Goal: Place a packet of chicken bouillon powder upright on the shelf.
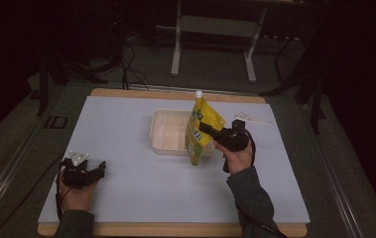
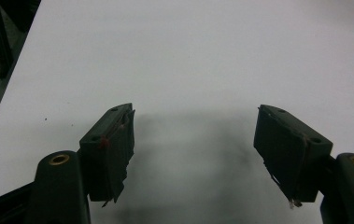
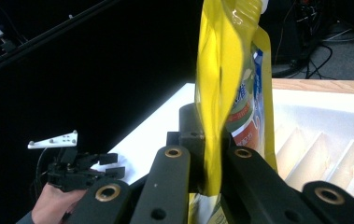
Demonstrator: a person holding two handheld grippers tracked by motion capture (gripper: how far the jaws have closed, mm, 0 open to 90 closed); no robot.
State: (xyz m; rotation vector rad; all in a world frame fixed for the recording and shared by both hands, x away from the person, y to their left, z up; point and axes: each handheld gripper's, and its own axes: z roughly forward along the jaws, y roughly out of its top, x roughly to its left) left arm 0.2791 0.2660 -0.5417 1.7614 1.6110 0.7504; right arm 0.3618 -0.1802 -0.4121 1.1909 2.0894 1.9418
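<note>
Covering most of the high view, the bench lay pale and broad, with a white ribbed tray near its middle. At the tray's right end stood a yellow spouted pouch, upright and a little tilted, its white cap on top; it carried green and orange label panels, but the print was too small and blurred to read. The right hand-held gripper reached toward the pouch from the right, roughly level, the person's right hand and sleeve behind it; in the right gripper view its jaws were clamped on the pouch, pinching the yellow film into a fold. The left hand-held gripper rested low near the bench's front left, well apart from the tray, held in the left hand; its jaws stood wide apart over bare bench.
</note>
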